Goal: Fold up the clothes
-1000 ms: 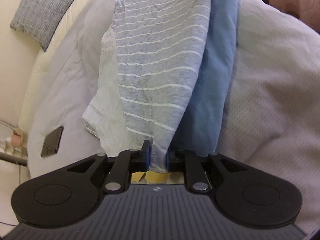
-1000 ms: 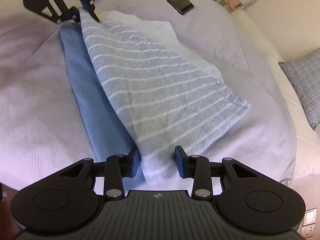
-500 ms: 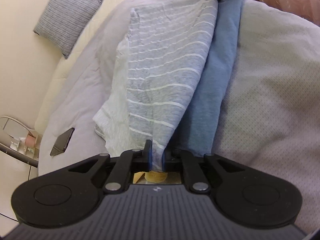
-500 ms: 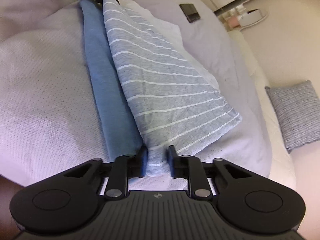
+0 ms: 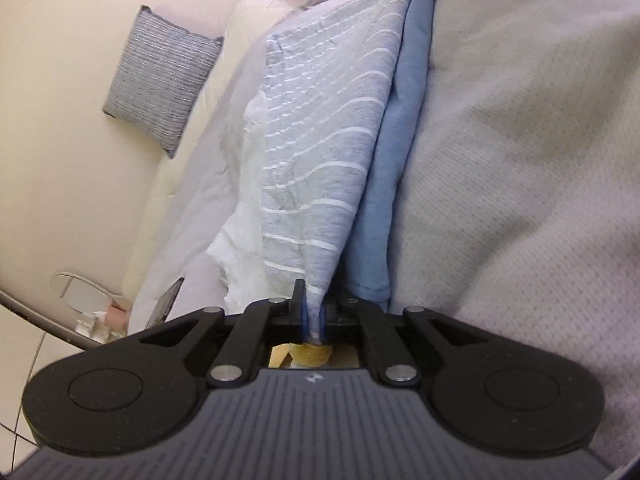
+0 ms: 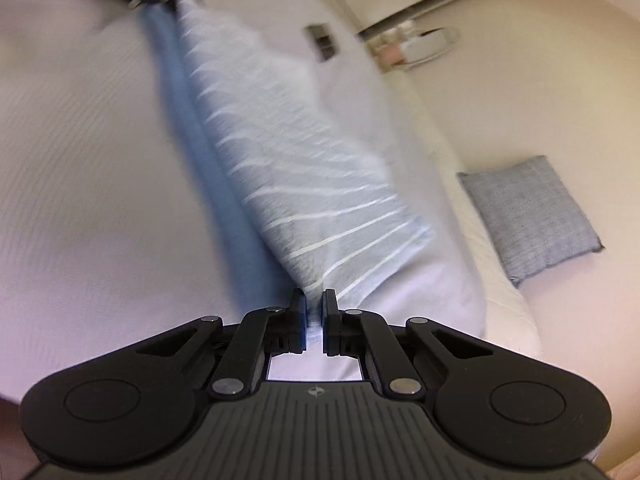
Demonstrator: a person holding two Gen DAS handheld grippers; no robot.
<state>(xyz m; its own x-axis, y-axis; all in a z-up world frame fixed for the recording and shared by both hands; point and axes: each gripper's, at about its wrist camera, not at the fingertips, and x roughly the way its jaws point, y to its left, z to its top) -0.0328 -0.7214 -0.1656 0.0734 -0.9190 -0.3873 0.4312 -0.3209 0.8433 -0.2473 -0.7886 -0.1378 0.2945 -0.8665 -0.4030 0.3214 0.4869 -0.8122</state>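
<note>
A grey garment with thin white stripes hangs stretched between my two grippers above the bed. My left gripper is shut on one corner of it, cloth pinched between the pads. My right gripper is shut on the opposite corner of the striped garment; that view is blurred by motion. A plain blue garment lies along the striped one on the bed, also seen as a blue band. The other gripper shows at the top of each view, holding the far corner.
A white crinkled cloth lies under the striped garment's left side. The bed cover is light grey. A grey woven cushion rests on a cream sofa. A dark phone lies near the bed's edge, by a small side table.
The right gripper has closed from open onto the striped garment's corner. Both grippers have lifted and pulled apart, drawing the garment taut; the right view now blurs with motion.
</note>
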